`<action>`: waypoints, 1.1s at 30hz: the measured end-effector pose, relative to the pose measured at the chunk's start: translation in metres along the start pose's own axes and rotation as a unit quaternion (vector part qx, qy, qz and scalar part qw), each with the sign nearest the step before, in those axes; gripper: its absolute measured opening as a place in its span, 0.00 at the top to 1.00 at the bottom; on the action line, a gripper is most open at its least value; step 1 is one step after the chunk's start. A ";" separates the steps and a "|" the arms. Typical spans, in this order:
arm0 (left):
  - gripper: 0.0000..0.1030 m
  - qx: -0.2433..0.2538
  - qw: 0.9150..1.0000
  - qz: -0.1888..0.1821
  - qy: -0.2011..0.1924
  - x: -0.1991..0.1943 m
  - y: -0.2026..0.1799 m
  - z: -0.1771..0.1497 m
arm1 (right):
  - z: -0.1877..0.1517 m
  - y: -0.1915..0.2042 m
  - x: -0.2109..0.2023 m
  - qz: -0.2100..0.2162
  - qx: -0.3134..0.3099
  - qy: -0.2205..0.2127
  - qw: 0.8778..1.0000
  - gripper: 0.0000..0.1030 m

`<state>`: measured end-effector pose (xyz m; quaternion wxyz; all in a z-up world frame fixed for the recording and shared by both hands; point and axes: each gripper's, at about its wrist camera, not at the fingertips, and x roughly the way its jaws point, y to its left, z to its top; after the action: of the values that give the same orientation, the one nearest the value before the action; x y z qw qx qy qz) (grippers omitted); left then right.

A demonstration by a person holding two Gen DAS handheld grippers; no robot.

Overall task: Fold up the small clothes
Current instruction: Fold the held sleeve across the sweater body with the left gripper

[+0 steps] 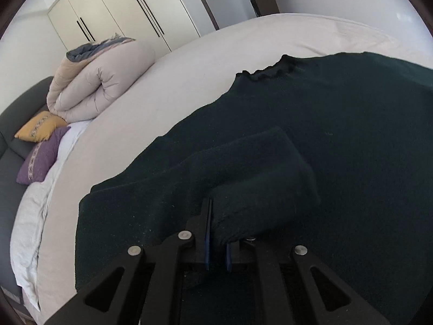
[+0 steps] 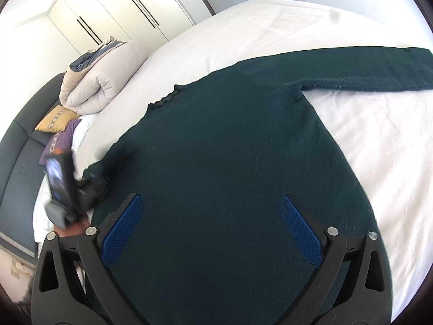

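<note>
A dark green knitted sweater (image 2: 238, 135) lies flat on the white bed, its neckline (image 2: 165, 100) toward the far left and one sleeve (image 2: 379, 70) stretched out to the right. My left gripper (image 1: 216, 233) is shut on the other sleeve's cuff (image 1: 257, 187) and holds it folded over the sweater's body (image 1: 351, 135). My right gripper (image 2: 213, 230) is open and empty, hovering over the sweater's lower body. The left gripper also shows blurred at the left in the right wrist view (image 2: 65, 187).
A rolled beige duvet (image 1: 100, 86) lies at the bed's head with a yellow pillow (image 1: 40, 128) and a purple pillow (image 1: 40, 157) on a dark headboard (image 1: 16, 119). White wardrobes (image 1: 121, 8) stand behind. Bare white sheet (image 2: 379, 149) lies right of the sweater.
</note>
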<state>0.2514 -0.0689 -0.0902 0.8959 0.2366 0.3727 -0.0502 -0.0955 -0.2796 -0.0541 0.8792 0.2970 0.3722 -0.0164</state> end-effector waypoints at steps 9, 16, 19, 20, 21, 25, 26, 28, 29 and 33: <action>0.88 -0.026 0.999 -0.033 -0.017 -0.007 0.020 -0.011 | 0.071 0.029 0.130 0.177 0.072 0.161 0.968 0.20; 0.87 -0.062 0.996 -0.065 -0.026 -0.012 0.029 -0.015 | 0.090 0.089 0.240 0.243 0.140 0.260 0.924 0.29; 0.87 -0.071 0.994 -0.073 -0.026 -0.011 0.031 -0.014 | 0.094 0.101 0.274 0.235 0.155 0.273 0.920 0.35; 0.87 -0.072 0.994 -0.075 -0.026 -0.011 0.031 -0.014 | 0.094 0.104 0.282 0.231 0.149 0.274 0.922 0.39; 0.87 -0.073 0.994 -0.075 -0.027 -0.011 0.031 -0.015 | 0.089 0.109 0.287 0.228 0.140 0.274 0.924 0.50; 0.85 -0.076 0.994 -0.076 -0.029 -0.012 0.031 -0.014 | 0.088 0.122 0.306 0.212 0.107 0.275 0.932 0.84; 0.82 -0.077 0.994 -0.077 -0.028 -0.012 0.032 -0.014 | 0.086 0.125 0.306 0.209 0.101 0.272 0.934 0.87; 0.75 -0.084 0.993 -0.083 -0.030 -0.014 0.035 -0.013 | 0.090 0.130 0.308 0.201 0.083 0.262 0.940 0.92; 0.71 -0.090 0.991 -0.090 -0.032 -0.017 0.037 -0.013 | 0.092 0.132 0.306 0.197 0.075 0.256 0.943 0.93; 0.55 -0.126 0.980 -0.136 -0.066 -0.041 0.057 -0.007 | 0.121 0.136 0.287 0.180 0.041 0.214 0.959 0.93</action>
<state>0.2330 -0.0186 -0.0437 0.9261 0.0654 0.3443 -0.1397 0.2240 -0.1776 -0.1094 0.7544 0.3911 0.4912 0.1913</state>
